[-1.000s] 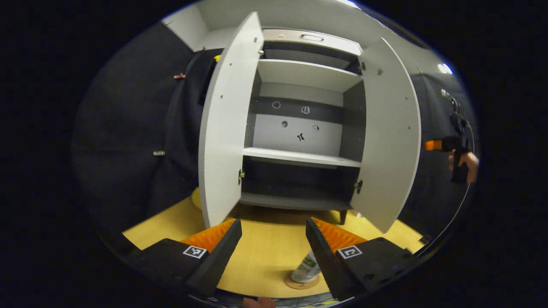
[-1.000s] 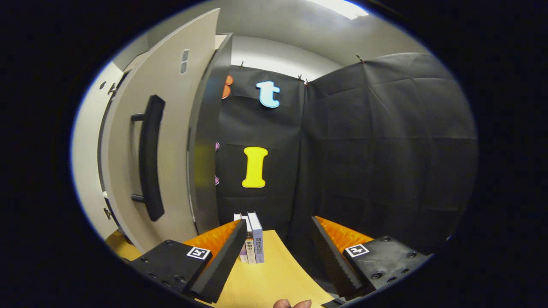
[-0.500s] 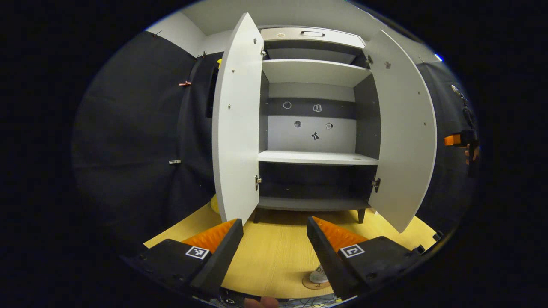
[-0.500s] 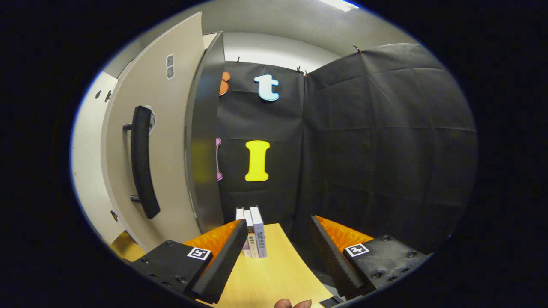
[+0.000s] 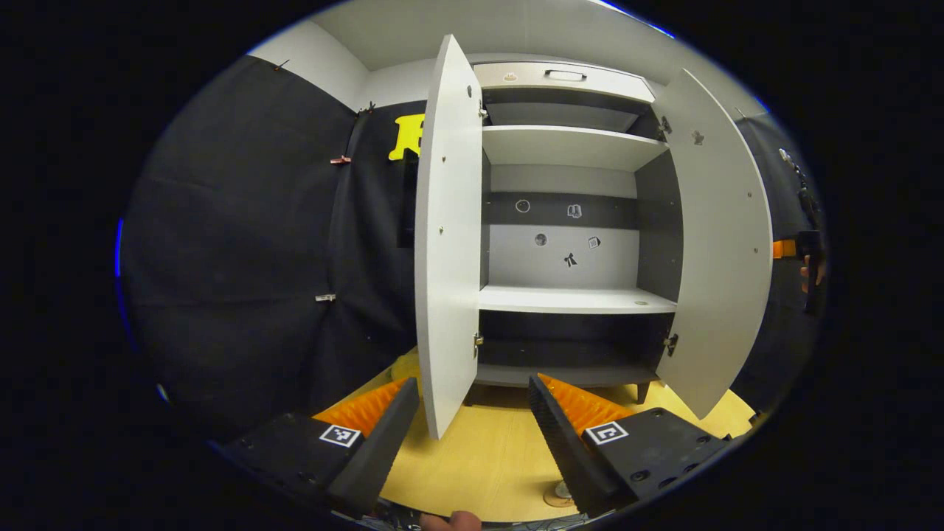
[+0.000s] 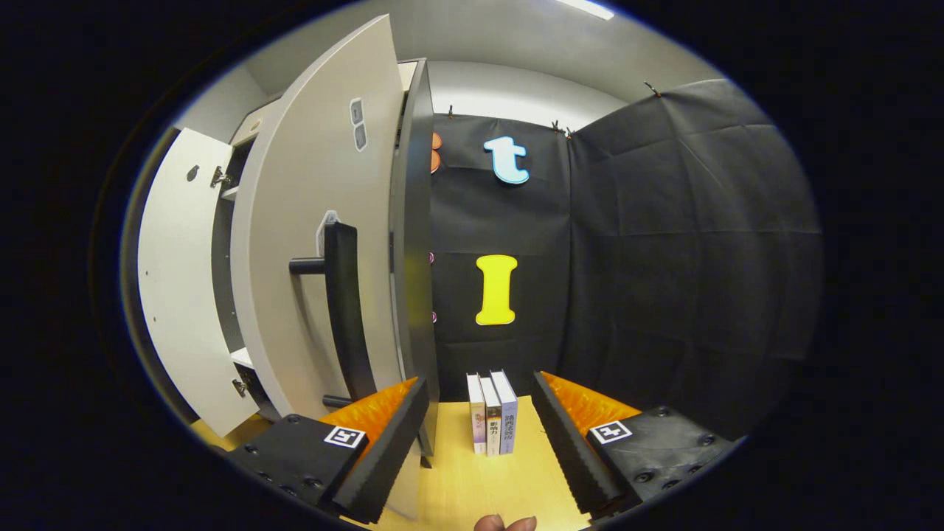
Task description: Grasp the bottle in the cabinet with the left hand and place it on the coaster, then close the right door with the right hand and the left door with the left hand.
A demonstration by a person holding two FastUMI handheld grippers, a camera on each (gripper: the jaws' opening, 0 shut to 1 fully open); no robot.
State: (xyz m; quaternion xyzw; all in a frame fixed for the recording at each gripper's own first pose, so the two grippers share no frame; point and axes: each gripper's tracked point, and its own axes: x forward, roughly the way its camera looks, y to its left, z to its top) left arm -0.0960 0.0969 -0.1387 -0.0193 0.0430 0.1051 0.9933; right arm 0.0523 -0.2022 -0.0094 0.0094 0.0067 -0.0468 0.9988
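L hand-held gripper (image 5: 472, 413) apart, R hand-held gripper (image 6: 478, 413) apart by right door (image 6: 310, 243), both doors open

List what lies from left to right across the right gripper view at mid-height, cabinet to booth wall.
Left door → right door → its handle → books standing on the table.
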